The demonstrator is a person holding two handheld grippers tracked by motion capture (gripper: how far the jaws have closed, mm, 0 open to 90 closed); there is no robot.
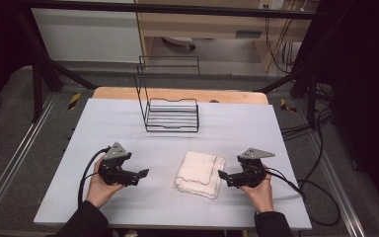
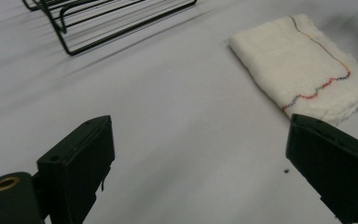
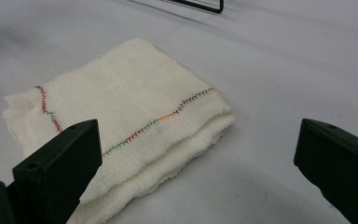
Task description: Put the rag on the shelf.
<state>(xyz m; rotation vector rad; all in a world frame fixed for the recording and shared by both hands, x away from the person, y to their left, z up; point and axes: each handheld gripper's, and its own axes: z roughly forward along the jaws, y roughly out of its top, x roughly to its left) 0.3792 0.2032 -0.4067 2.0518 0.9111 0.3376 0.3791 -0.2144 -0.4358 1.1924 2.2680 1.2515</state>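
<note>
On the table:
Table (image 1: 128, 123): it was covered by a pale sheet, so it gave a flat place for the work.
Rack (image 1: 170, 111): the black wire rack stood at the far side, well apart from both hands; perhaps it waited to receive the cloth.
Cloth (image 1: 200, 173): the white folded cloth with a coloured stitch line lay flat between the two grippers, nearer to the right one, and nothing held it.
Left gripper (image 1: 140, 175): its jaws were wide apart and empty; it pointed toward the cloth from a distance.
Right gripper (image 1: 223, 175): its jaws were spread wide and empty, just beside the cloth edge, probably ready for the next grasp.
</note>
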